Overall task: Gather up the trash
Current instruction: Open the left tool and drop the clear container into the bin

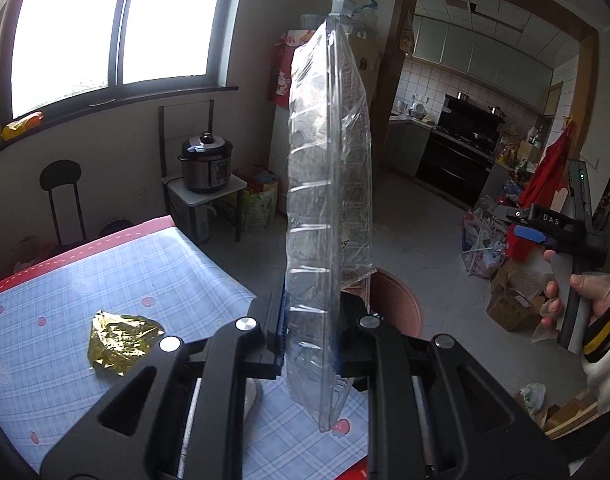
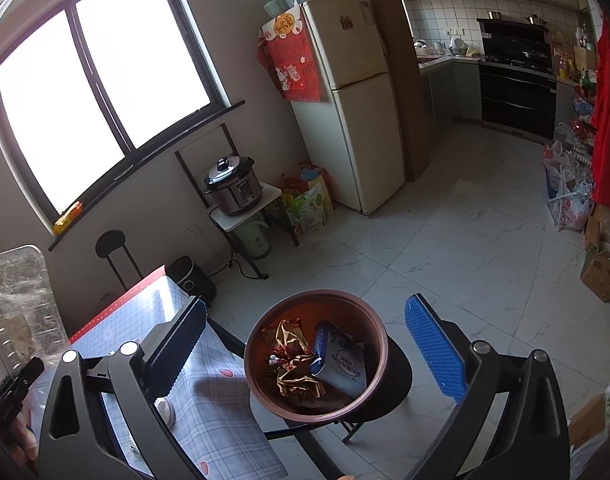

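Note:
My left gripper point(image 1: 311, 320) is shut on a clear plastic tray point(image 1: 329, 160) that stands on edge between its pads, above the table corner. A crumpled gold foil wrapper point(image 1: 119, 340) lies on the checked tablecloth point(image 1: 145, 264). Behind the tray sits a brown round bin point(image 1: 397, 300). In the right wrist view that bin point(image 2: 323, 295) rests on a dark stool beside the table and holds crumpled wrappers point(image 2: 289, 356) and a white box point(image 2: 345, 364). My right gripper point(image 2: 305, 348) hangs open above the bin with nothing between its fingers. The tray point(image 2: 17, 292) shows at the far left.
A pressure cooker point(image 2: 233, 184) sits on a small stand by the window, next to a fridge point(image 2: 353, 112). A black stool point(image 2: 111, 244) and a small dark bin point(image 2: 193, 280) stand behind the table point(image 2: 209, 400). Boxes and bags point(image 2: 565, 200) line the right wall.

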`<control>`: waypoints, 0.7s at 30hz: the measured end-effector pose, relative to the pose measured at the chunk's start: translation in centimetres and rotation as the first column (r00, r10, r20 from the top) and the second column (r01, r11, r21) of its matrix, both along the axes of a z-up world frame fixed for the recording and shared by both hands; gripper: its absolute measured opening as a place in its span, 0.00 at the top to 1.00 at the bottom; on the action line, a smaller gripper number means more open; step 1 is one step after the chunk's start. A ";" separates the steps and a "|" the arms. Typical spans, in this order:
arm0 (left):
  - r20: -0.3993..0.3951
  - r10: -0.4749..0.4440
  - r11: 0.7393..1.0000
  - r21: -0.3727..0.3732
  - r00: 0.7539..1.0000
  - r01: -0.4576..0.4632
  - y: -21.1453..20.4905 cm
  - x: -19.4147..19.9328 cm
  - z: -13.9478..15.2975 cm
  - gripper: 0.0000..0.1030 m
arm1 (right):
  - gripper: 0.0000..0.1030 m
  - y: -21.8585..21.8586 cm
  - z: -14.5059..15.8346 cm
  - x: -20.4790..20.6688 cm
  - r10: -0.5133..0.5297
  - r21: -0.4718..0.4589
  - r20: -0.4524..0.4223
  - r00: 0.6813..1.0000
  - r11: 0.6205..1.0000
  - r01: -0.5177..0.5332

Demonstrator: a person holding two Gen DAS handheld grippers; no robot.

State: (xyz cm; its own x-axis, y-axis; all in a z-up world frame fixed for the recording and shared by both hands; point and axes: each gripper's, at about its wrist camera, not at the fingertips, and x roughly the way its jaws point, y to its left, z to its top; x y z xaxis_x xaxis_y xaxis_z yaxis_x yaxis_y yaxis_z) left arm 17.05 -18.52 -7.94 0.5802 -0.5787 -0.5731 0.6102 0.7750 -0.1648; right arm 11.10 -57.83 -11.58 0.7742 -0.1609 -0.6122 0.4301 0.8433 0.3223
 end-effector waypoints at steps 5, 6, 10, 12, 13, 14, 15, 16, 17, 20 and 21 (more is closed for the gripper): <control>-0.071 -0.090 0.996 0.020 0.993 0.092 -8.8 1.7 -2.7 0.81 | 0.05 -3.2 -0.8 -3.2 -0.051 0.009 -0.020 0.998 0.999 0.052; -0.081 -0.099 0.995 0.025 0.992 0.101 -10.3 2.1 -3.3 0.81 | 0.05 -3.9 -1.0 -3.8 -0.062 0.005 -0.029 0.998 0.998 0.062; -0.114 -0.120 0.991 0.042 0.986 0.126 -15.7 3.2 -5.4 0.81 | 0.05 -6.6 -1.3 -6.2 -0.110 -0.010 -0.055 0.992 0.994 0.110; -0.126 -0.129 0.990 0.042 0.984 0.136 -17.8 3.4 -6.2 0.81 | 0.05 -7.8 -1.4 -7.1 -0.135 -0.018 -0.062 0.989 0.991 0.134; -0.131 -0.135 0.989 0.039 0.982 0.141 -18.8 3.5 -6.6 0.81 | 0.05 -8.4 -1.4 -7.5 -0.145 -0.021 -0.064 0.987 0.989 0.144; -0.132 -0.141 0.988 0.037 0.981 0.147 -19.7 3.6 -6.9 0.80 | 0.05 -9.0 -1.5 -7.8 -0.153 -0.024 -0.067 0.986 0.988 0.152; -0.130 -0.147 0.988 0.035 0.981 0.153 -20.6 3.8 -7.2 0.80 | 0.05 -9.5 -1.5 -8.0 -0.159 -0.027 -0.069 0.985 0.987 0.158; -0.126 -0.156 0.986 0.032 0.980 0.162 -21.4 4.0 -7.4 0.78 | 0.05 -9.9 -1.5 -8.1 -0.162 -0.030 -0.071 0.984 0.987 0.161; -0.120 -0.162 0.986 0.029 0.979 0.167 -22.0 4.2 -7.7 0.59 | 0.05 -10.2 -1.6 -8.4 -0.164 -0.032 -0.072 0.984 0.986 0.163; -0.070 -0.139 0.990 0.026 0.988 0.141 -22.9 4.5 -7.7 0.29 | 0.05 -10.9 -1.8 -8.6 -0.166 -0.029 -0.073 0.983 0.986 0.164; -0.067 -0.132 0.990 0.033 0.989 0.135 -22.9 4.4 -7.5 0.28 | 0.05 -11.0 -1.9 -8.7 -0.165 -0.025 -0.072 0.984 0.986 0.163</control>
